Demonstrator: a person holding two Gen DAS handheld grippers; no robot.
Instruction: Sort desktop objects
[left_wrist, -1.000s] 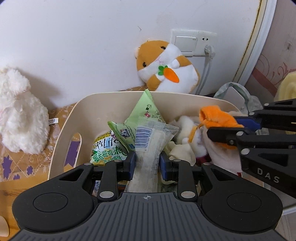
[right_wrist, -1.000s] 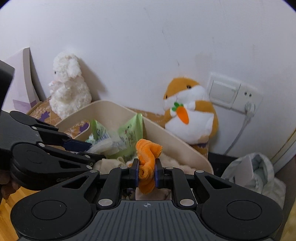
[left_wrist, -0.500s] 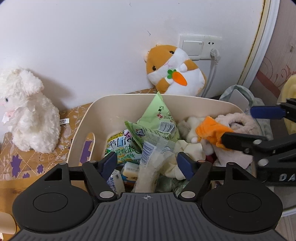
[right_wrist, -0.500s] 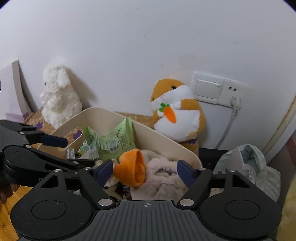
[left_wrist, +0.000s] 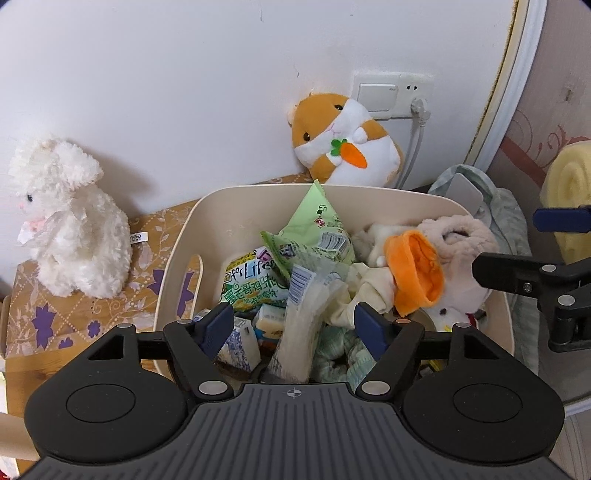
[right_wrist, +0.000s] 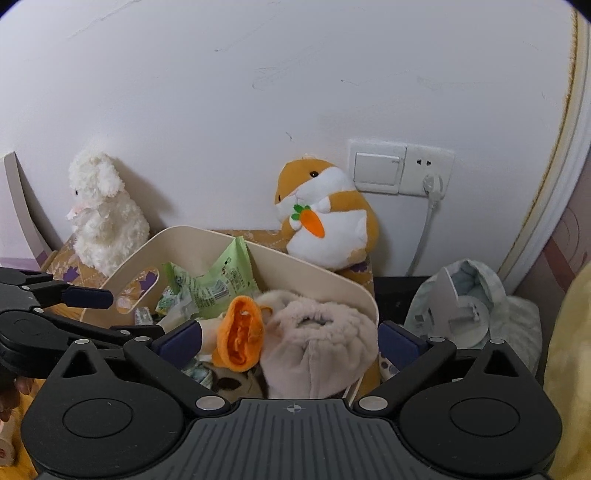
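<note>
A cream basket (left_wrist: 184, 236) (right_wrist: 317, 269) holds green snack packets (left_wrist: 317, 221) (right_wrist: 218, 280), a clear barcode packet (left_wrist: 303, 325), small cartons, an orange plush piece (left_wrist: 417, 273) (right_wrist: 240, 336) and a pinkish fluffy item (left_wrist: 461, 236) (right_wrist: 317, 332). My left gripper (left_wrist: 295, 325) is open and empty above the barcode packet. My right gripper (right_wrist: 288, 339) is open and empty above the orange piece and fluffy item; it shows at the right of the left wrist view (left_wrist: 532, 277).
A white plush rabbit (left_wrist: 70, 218) (right_wrist: 103, 218) sits left of the basket on a patterned cloth (left_wrist: 147, 258). An orange hamster plush (left_wrist: 347, 144) (right_wrist: 325, 214) leans on the wall by a socket (right_wrist: 402, 170). A crumpled bag (right_wrist: 472, 306) lies right.
Both grippers opened: the left let go of the barcode packet, the right let go of the orange plush piece. Both items now lie in the basket and both grippers have drawn back.
</note>
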